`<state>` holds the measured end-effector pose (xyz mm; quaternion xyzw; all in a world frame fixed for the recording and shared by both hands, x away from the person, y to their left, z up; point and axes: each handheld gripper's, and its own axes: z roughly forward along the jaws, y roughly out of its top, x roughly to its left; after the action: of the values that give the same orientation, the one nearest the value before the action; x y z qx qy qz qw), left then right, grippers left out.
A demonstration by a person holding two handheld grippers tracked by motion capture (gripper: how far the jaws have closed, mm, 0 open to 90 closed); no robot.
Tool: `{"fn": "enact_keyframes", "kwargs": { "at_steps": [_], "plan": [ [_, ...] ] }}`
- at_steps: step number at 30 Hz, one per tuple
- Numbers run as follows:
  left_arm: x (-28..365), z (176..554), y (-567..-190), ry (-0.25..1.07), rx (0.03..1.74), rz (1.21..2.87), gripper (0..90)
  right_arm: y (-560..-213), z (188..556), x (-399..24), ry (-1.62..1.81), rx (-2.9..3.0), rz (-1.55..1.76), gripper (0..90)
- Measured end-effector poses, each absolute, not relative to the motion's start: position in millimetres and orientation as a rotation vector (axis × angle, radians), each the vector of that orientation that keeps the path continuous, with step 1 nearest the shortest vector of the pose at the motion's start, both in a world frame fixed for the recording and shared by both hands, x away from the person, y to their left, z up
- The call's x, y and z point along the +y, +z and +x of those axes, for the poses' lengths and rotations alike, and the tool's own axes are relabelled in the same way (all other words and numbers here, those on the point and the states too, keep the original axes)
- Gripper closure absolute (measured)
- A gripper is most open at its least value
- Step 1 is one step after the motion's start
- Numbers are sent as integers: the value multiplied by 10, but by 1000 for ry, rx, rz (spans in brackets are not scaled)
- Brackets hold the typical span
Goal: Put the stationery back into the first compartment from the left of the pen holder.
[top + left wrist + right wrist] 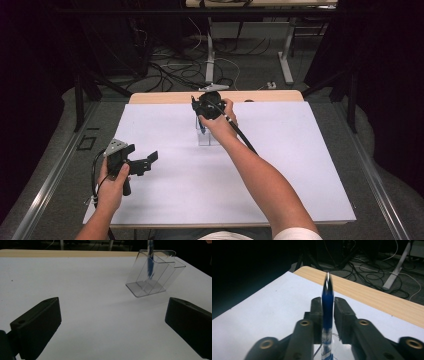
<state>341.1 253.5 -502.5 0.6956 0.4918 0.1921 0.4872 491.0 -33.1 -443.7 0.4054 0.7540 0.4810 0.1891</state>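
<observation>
The right tool (327, 315) has its jaws together around a blue pen (327, 300), upright in a clear holder (155, 275) that tips on the desk (280, 165). Letting go now could topple both. The left tool (142, 162) rests apart, idle.

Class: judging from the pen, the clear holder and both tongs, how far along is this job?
Done: the pen stands partly inside the clear holder. In hand: the right tongs bracket the pen. Left: let go and withdraw. The left tongs idle, open.
</observation>
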Motion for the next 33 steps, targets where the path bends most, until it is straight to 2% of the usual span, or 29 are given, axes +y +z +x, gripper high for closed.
{"fn": "enact_keyframes", "kwargs": {
  "at_steps": [8, 19, 27, 33],
  "plan": [
    [2536, 3411, -5025, 469, 1198, 1692, 6, -4385, 4866, -413, 1393, 2111, 1116, 530],
    [2534, 3412, -5027, 476, 1196, 1697, 7, -4287, 4771, -591, 1380, 2136, 1056, 377],
    [2527, 3409, -5026, 474, 1197, 1702, 7, -4225, 4666, -698, 1345, 2160, 1045, 330],
    [2531, 3409, -5028, 478, 1196, 1700, 7, -4167, 4597, -833, 1333, 2135, 1037, 195]
  ]
}}
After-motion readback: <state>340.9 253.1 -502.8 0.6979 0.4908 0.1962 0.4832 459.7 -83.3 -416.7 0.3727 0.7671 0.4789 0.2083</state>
